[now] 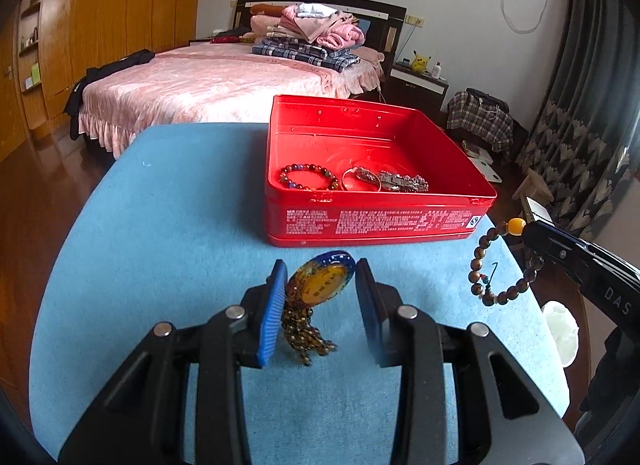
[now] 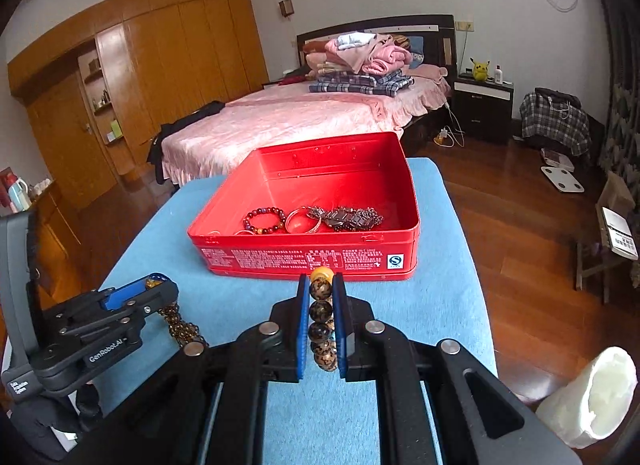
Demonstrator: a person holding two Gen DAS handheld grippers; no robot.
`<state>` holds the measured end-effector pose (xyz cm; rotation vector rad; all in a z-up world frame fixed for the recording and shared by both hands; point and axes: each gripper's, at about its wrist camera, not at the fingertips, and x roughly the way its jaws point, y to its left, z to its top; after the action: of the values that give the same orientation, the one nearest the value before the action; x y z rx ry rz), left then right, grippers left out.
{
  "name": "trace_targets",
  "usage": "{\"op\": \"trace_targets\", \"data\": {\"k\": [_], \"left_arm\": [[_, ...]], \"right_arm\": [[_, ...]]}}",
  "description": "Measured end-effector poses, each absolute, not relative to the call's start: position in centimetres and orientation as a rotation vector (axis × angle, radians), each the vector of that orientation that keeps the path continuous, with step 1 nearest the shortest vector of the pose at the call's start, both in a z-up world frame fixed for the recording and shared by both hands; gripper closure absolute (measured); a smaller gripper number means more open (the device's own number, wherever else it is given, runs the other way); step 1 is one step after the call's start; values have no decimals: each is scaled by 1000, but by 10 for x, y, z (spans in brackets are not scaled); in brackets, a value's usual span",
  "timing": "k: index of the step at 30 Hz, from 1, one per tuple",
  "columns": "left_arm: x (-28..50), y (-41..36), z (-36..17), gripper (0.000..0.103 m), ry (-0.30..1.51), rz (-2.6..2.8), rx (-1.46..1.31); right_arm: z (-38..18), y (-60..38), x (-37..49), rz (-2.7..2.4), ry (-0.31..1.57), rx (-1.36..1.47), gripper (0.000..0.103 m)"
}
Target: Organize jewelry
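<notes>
**Jewelry: two pieces in transit, several filed**

Jewelry count, as visible. Filed in the red tin (image 1: 380,221): one multicoloured bead bracelet (image 1: 309,177), one silver bangle (image 1: 362,179), one dark metal chain piece (image 1: 404,181). A further ring or bangle may lie against the tin's near wall in the right wrist view; too small to confirm.

Item in left gripper (image 1: 320,297): amber pendant (image 1: 322,279) with blue rim, oval, on a string of small brown beads. Fingers partly open, clamped across the pendant's edges. The bead string hangs in a bunch below and behind the fingertips, clear of the blue cloth (image 1: 160,225).

Item in right gripper (image 2: 322,325): large-bead bracelet (image 2: 321,311), mottled brown with one orange bead at top. Fingers closed as far as they go, pinching the beads in a column between the pads. In the left wrist view the rest of the loop dangles below the fingertips.

Tin location: ahead of both sets of fingertips, just beyond them, open, lid absent.

Status, by estimate: well advanced. No loose jewelry shows on the cloth. Both held pieces are off the surface and short of the tin's near wall. Remaining: carry each over the wall and release inside, preferably beside rather than on top of the filed pieces, since the bead string may tangle with the chain.
</notes>
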<state>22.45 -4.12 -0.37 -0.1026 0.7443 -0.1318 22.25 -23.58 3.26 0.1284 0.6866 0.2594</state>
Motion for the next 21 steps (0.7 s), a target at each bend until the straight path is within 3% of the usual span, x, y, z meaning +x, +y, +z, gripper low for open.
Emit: {"op": "trace_targets", "data": {"k": [21], "left_arm": [[213,-21,-10,71,752,-127,-132]], "right_arm": [[20,-233,218,279,706,145,92]]}}
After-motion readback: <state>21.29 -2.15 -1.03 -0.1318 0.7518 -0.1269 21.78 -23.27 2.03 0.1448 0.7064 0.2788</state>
